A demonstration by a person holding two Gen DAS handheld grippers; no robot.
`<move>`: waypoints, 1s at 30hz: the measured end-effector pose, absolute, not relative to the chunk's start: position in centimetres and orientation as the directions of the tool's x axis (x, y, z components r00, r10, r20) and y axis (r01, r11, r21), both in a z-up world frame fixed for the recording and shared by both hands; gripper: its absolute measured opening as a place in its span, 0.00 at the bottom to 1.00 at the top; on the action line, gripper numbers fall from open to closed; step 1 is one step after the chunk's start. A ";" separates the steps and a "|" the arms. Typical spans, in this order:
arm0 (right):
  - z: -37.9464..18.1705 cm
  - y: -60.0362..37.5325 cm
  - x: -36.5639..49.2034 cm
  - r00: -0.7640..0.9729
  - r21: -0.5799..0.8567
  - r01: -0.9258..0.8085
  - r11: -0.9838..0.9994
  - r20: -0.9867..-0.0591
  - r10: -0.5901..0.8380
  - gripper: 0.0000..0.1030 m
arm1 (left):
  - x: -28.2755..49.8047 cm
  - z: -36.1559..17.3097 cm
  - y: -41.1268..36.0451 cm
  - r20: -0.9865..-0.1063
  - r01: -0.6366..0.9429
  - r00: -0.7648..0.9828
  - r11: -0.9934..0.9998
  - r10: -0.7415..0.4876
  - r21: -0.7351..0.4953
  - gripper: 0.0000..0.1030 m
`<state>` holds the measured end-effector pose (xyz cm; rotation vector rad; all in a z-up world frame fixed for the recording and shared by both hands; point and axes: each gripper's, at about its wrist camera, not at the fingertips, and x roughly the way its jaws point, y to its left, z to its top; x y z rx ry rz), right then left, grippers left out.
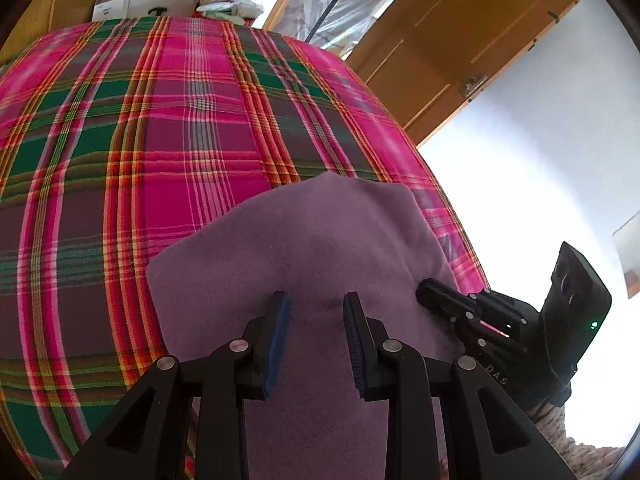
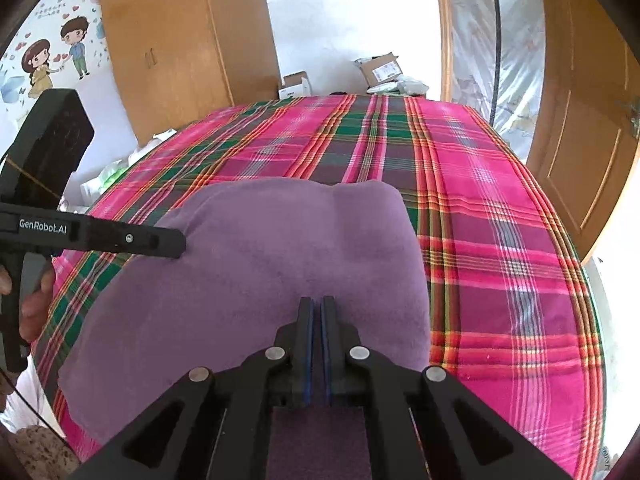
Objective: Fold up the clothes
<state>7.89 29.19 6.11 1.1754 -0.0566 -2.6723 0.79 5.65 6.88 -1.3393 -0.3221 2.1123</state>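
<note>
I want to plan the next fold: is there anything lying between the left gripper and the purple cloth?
Nothing visible. The left gripper hangs directly over the purple cloth, jaws apart with only cloth showing between them. The shut right gripper is beside it over the same cloth, not in its path.

Right gripper (image 2: 317, 300) at 6 o'clock, jaws closed together over a purple garment (image 2: 260, 264) at centre. Plaid bedspread (image 2: 500, 240) beneath. Left gripper (image 2: 182, 245) at 9 o'clock, over the garment's edge. Wooden wardrobe (image 2: 180, 32) at 11 o'clock; door (image 2: 588, 120) at 2 o'clock.
</note>
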 end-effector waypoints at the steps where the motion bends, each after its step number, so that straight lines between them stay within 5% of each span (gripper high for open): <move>1: 6.6 29.3 7.8 -0.661 0.123 0.182 -0.976 -0.719 -0.214 0.03 | 0.7 7.3 5.5 -0.734 -0.361 -0.304 -0.786 0.608 -0.502 0.29; 24: 5.8 31.3 2.6 -0.614 0.097 0.122 -0.988 -0.775 -0.152 0.03 | -2.3 6.0 5.6 -0.736 -0.319 -0.295 -0.789 0.609 -0.525 0.31; 26: 6.5 31.7 3.5 -0.639 0.110 0.121 -0.987 -0.752 -0.162 0.03 | -2.1 6.3 5.1 -0.731 -0.316 -0.311 -0.791 0.607 -0.523 0.40; 28: 7.2 32.3 4.5 -0.658 0.142 0.124 -0.982 -0.729 -0.189 0.07 | -1.7 6.5 4.2 -0.729 -0.307 -0.320 -0.794 0.606 -0.525 0.45; 30: 7.4 33.2 5.3 -0.653 0.176 0.111 -0.978 -0.729 -0.205 0.23 | -1.1 6.7 3.2 -0.727 -0.296 -0.323 -0.794 0.606 -0.531 0.48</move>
